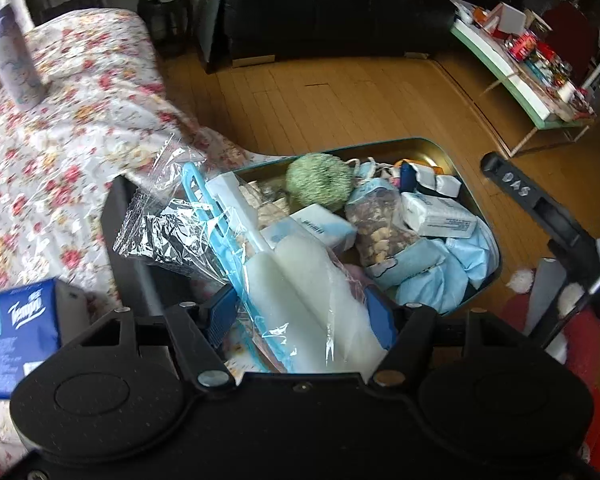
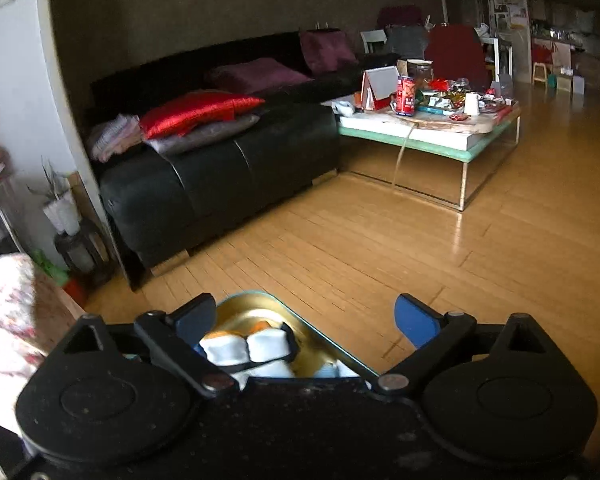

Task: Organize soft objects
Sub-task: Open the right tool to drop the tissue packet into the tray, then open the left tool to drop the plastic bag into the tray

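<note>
A metal tin (image 1: 440,148) at the edge of a floral-covered table holds soft items: a green fuzzy ball (image 1: 320,182), tissue packs (image 1: 440,218), blue face masks (image 1: 452,268) and a small bag of nuts (image 1: 376,224). My left gripper (image 1: 300,312) is shut on a clear plastic bag with white foam pads (image 1: 300,272), held over the tin's near end. My right gripper (image 2: 306,322) is open and empty above the tin's far corner (image 2: 260,300), over white and orange soft pieces (image 2: 248,346). It also shows in the left wrist view (image 1: 540,216).
A blue tissue box (image 1: 16,332) and a purple bottle (image 1: 14,60) stand on the floral cloth (image 1: 72,152). A red and white soft thing (image 1: 580,344) lies right of the tin. Beyond are wooden floor (image 2: 360,248), a black sofa (image 2: 220,168) and a cluttered coffee table (image 2: 432,128).
</note>
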The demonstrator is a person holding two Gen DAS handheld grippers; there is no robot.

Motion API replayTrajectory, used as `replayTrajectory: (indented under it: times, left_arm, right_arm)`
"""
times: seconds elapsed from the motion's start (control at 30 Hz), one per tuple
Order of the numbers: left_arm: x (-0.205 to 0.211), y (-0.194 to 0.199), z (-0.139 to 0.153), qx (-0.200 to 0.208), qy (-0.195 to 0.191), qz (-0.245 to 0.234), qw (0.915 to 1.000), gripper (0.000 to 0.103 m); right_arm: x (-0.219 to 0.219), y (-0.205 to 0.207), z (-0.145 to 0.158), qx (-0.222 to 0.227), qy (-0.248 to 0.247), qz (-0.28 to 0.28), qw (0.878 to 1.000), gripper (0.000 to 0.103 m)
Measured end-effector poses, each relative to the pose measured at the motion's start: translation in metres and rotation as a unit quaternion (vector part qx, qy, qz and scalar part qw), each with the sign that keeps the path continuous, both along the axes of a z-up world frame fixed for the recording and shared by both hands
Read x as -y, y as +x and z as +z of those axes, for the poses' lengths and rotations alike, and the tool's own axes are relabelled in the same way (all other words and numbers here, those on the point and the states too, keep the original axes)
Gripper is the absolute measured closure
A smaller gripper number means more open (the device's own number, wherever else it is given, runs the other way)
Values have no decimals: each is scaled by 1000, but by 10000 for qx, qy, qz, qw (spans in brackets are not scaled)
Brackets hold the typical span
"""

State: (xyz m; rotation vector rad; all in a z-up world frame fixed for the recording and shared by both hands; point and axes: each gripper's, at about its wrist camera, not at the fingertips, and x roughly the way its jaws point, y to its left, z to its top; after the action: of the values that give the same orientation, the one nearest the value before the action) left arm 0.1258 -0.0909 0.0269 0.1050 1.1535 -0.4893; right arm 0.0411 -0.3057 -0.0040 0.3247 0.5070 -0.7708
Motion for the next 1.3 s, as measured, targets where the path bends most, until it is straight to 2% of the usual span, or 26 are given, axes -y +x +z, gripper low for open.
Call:
replayTrajectory:
  times: [0.17, 0.47, 0.53, 0.57, 0.6, 0.9, 1.1, 1.3]
  left_arm:
    - [28, 4, -2, 95, 183, -350, 9992, 38]
    - [78, 11, -9, 275, 382, -997, 9939, 35]
    - [85, 13, -13, 322, 450, -1072, 9927, 32]
    - [88, 14, -15, 322, 445, -1090, 9925, 27]
    - [90, 15, -15, 316, 426, -1092, 9926, 23]
    - [91, 17, -19, 368, 467, -1000, 9932, 22]
    - [73, 16, -12, 418, 400, -688, 9960, 21]
    - [47, 12, -3, 512, 446, -275, 9973, 21]
  right_arm:
    - [6, 10, -8, -362, 15, -17, 9993, 6]
    - [22, 6, -12, -280, 288, -266, 9988, 5]
    - [22, 6, -13, -278, 289, -263, 9989, 5]
    - [22, 6, -13, -272, 288, -263, 9989, 5]
    - [22, 7, -13, -270, 293, -263, 9989, 5]
    - [23, 8, -13, -212, 341, -239, 9989, 5]
    - [18, 10, -14, -225, 289, -126, 9992, 5]
    - [3, 11, -11, -198, 72, 309, 9993, 4]
